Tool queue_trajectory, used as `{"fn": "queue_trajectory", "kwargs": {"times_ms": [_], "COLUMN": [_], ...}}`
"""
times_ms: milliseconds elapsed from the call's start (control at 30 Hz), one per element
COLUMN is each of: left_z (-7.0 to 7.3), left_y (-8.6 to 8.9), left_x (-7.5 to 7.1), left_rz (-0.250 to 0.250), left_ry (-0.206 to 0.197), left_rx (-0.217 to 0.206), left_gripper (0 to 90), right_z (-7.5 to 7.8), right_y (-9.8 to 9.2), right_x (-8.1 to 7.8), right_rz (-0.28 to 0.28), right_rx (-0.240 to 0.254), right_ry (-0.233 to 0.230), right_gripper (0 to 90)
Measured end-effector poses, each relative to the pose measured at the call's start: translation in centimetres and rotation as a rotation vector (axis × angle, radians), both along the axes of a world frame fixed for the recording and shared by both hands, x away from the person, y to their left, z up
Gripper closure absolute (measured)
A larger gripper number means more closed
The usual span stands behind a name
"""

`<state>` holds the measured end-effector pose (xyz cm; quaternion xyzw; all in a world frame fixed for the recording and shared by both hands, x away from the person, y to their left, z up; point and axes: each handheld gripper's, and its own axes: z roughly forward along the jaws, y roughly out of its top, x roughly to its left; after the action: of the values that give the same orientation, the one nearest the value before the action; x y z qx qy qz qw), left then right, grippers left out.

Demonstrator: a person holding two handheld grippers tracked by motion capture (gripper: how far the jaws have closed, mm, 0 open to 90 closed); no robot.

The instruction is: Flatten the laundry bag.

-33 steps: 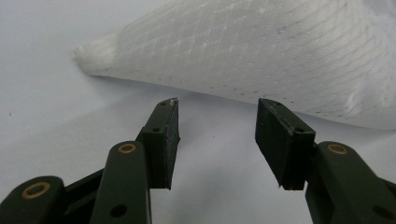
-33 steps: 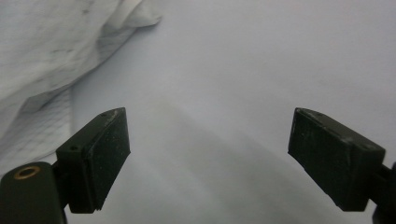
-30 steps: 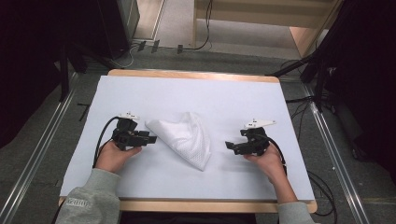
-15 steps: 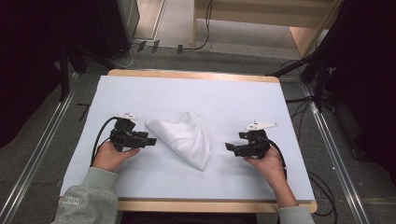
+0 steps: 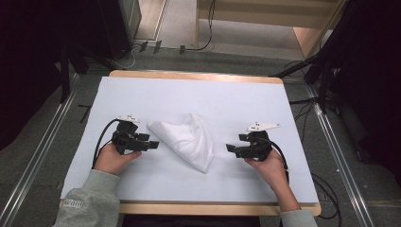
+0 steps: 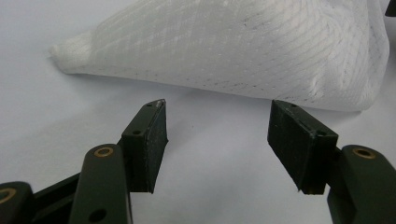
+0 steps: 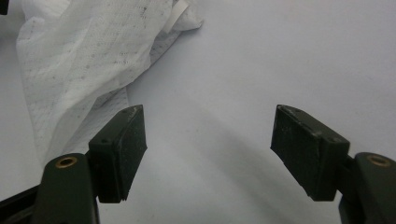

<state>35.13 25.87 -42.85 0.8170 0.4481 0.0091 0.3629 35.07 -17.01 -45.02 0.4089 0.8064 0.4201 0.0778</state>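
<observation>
Now both hands (image 5: 116,158) (image 5: 269,165) rest low, jaws facing the cloth (image 5: 187,139).

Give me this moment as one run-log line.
left gripper: open, jaws just opening, empty | right gripper: open, jaws just closing, empty | white cloth: folded on table, untouched

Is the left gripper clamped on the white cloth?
No: the left gripper has its jaws apart over bare table, short of the white cloth.
</observation>
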Motion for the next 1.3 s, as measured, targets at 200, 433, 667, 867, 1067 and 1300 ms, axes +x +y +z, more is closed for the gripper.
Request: {"fn": "queue_trajectory", "kwargs": {"times_ms": [200, 433, 667, 867, 1067, 1300], "left_z": [-0.1, -0.1, 0.1, 0.3, 0.3, 0.3], "left_y": [-0.2, -0.2, -0.2, 0.1, 0.8, 1.7], "left_x": [0.0, 0.0, -0.2, -0.8, -1.6, -2.4], "left_rz": [-0.023, -0.021, -0.028, -0.020, 0.005, 0.031], "left_ry": [0.011, 0.008, -0.007, -0.015, -0.013, -0.011], "left_rx": [0.004, -0.004, -0.012, -0.020, -0.019, -0.021], "left_gripper": [38.0, 38.0, 38.4, 38.5, 38.5, 38.5], "right_z": [0.1, 0.2, 0.5, 1.0, 1.1, 1.0], "right_y": [0.4, 0.7, 1.3, 2.6, 5.1, 7.4], "right_x": [-0.1, -0.2, -0.3, -0.1, 0.4, 0.9], "right_rz": [0.009, 0.018, 0.027, 0.054, 0.110, 0.163], "right_rx": [-0.003, -0.004, 0.008, 0.027, 0.027, 0.025], "right_ry": [0.001, 0.003, -0.005, -0.016, -0.017, -0.009], "right_gripper": [27.6, 27.7, 25.7, 22.3, 19.5, 15.4]}}
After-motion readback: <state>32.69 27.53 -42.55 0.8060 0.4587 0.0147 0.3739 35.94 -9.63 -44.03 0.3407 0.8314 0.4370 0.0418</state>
